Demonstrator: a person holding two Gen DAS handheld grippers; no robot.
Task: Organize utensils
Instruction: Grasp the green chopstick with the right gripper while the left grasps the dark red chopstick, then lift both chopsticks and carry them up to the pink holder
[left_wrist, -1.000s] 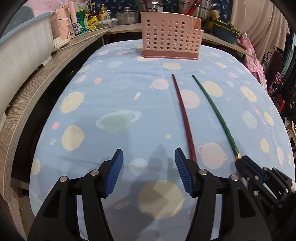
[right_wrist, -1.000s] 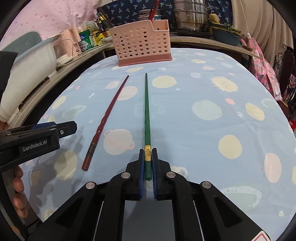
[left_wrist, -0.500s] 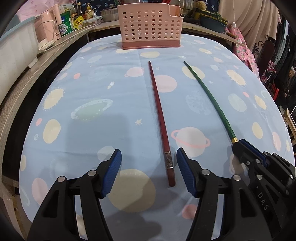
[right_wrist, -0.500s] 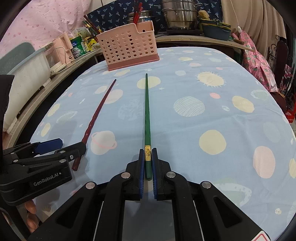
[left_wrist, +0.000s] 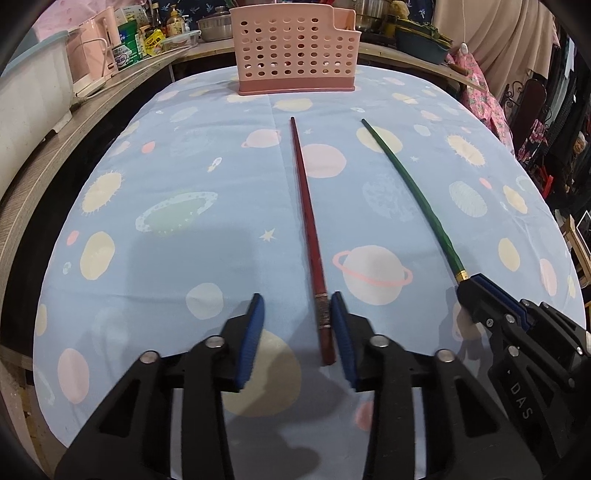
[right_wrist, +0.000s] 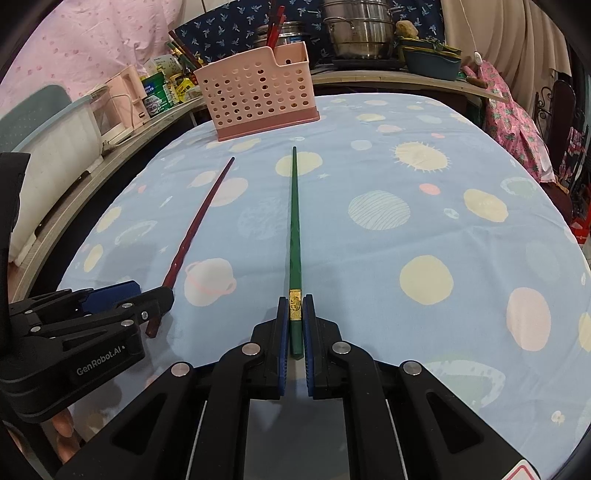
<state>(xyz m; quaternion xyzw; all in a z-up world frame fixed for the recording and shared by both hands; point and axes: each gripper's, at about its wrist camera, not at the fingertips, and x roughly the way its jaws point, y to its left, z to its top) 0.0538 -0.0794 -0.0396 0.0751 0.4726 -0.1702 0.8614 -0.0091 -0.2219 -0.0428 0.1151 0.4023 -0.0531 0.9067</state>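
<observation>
Right tool (right_wrist: 294, 314) clamped on green chopstick (right_wrist: 294, 229) at its gold band. Left tool (left_wrist: 295, 321) spread wide astride red chopstick (left_wrist: 308, 229); right pad appears to touch it.

The left gripper (right_wrist: 147, 295) carries "GenRobot.AI" in white on its black side. On the right gripper (left_wrist: 466, 286), only the letters "DAS" can be read on the body.

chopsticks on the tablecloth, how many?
2. The red chopstick lies between the open left gripper jaws; the green chopstick is clamped in the right gripper. More sticks behind the pink basket, partly hidden.
</observation>
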